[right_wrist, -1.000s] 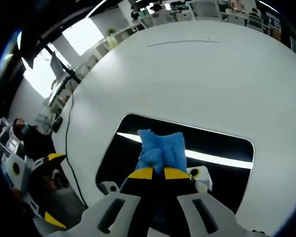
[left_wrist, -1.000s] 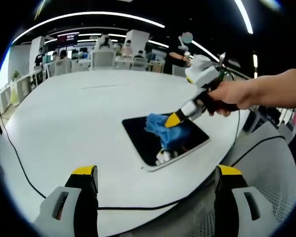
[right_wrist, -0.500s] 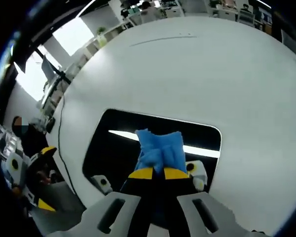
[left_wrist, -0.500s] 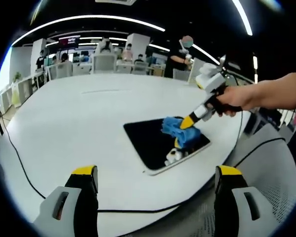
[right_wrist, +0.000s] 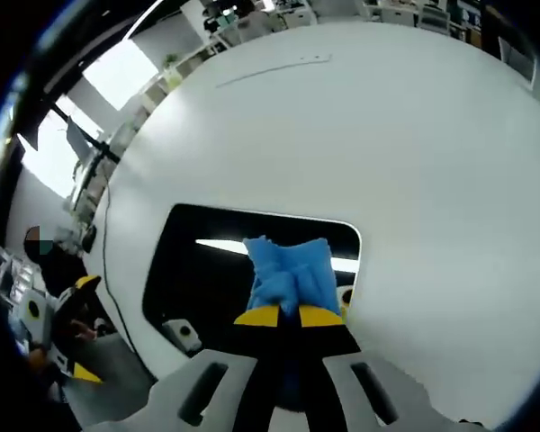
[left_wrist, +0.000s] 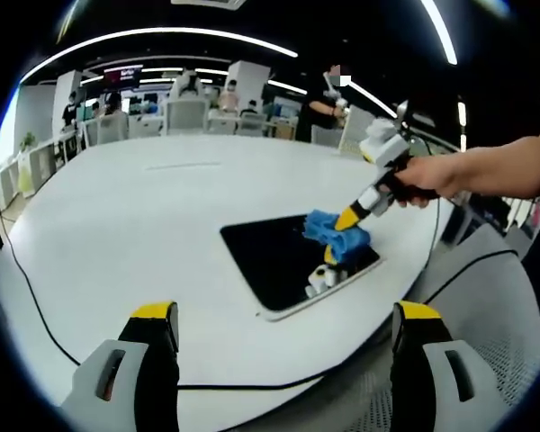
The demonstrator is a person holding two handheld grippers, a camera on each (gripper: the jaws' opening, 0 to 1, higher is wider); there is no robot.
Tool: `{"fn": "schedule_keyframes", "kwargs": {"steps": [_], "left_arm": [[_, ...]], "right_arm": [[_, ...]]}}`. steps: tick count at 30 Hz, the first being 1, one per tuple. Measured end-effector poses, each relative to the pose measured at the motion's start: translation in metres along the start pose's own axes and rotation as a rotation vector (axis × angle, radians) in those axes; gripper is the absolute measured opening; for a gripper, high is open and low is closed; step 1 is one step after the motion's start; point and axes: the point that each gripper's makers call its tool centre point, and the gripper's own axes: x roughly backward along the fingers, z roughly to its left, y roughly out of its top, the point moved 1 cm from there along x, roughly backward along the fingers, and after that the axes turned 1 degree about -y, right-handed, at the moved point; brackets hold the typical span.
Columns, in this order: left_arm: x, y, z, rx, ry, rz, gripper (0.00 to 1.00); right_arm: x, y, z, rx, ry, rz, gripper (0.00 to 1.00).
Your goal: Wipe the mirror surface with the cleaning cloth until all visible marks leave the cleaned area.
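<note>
A flat dark mirror (left_wrist: 283, 261) (right_wrist: 207, 270) lies on the round white table (left_wrist: 135, 225) (right_wrist: 414, 162). A blue cleaning cloth (left_wrist: 331, 231) (right_wrist: 288, 270) rests on the mirror's right part, and my right gripper (left_wrist: 346, 219) (right_wrist: 279, 315) is shut on it, held by a hand coming from the right in the left gripper view. My left gripper (left_wrist: 283, 315) stands open over the table's near edge, well short of the mirror, with nothing between its yellow-tipped fingers (left_wrist: 153, 315). In the right gripper view the left gripper (right_wrist: 58, 324) appears at the far left.
A black cable (left_wrist: 36, 297) runs along the table's left and near edge. Chairs, desks and several people (left_wrist: 189, 94) stand beyond the table. A thin line (right_wrist: 270, 70) marks the table's far part.
The right gripper has slid the blue cloth rightward across the mirror, toward its right end. The left gripper has stayed where it was.
</note>
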Motion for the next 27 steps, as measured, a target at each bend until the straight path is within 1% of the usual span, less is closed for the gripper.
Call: {"fn": "schedule_keyframes", "kwargs": {"steps": [3,5,8,12,15,17,19,22,23,25,27], "left_arm": [[0.001,-0.003,0.003,0.020,0.017,0.020,0.99],[0.001,-0.005,0.003,0.025,0.014,0.022,0.99],[0.001,-0.008,0.004,0.033,0.016,0.040,0.99],[0.000,-0.010,-0.002,0.023,-0.013,0.057,0.99],[0.000,-0.010,-0.002,0.025,-0.019,0.055,0.99],[0.001,-0.010,-0.001,0.030,-0.014,0.057,0.99],[0.002,-0.009,-0.001,0.033,-0.009,0.053,0.99],[0.002,-0.008,-0.001,0.036,-0.010,0.039,0.99],[0.002,-0.006,-0.001,0.034,-0.014,0.031,0.99],[0.001,-0.003,-0.002,0.023,-0.020,0.015,0.99],[0.002,-0.005,0.000,0.024,-0.012,0.022,0.99]], "right_arm": [[0.002,-0.002,-0.003,0.015,-0.024,0.010,0.00],[0.002,-0.001,-0.004,-0.002,-0.025,0.011,0.00],[0.005,-0.004,-0.010,-0.026,-0.056,0.012,0.00],[0.007,-0.007,-0.015,-0.028,-0.077,0.014,0.00],[0.008,-0.008,-0.015,-0.033,-0.078,0.004,0.00],[0.007,-0.007,-0.015,-0.020,-0.086,0.008,0.00],[0.007,-0.006,-0.015,-0.032,-0.087,0.019,0.00],[0.008,-0.007,-0.015,-0.034,-0.088,0.026,0.00],[0.008,-0.007,-0.016,-0.019,-0.093,0.024,0.00],[0.009,-0.008,-0.016,-0.016,-0.088,0.017,0.00],[0.009,-0.008,-0.016,-0.023,-0.087,0.018,0.00]]}}
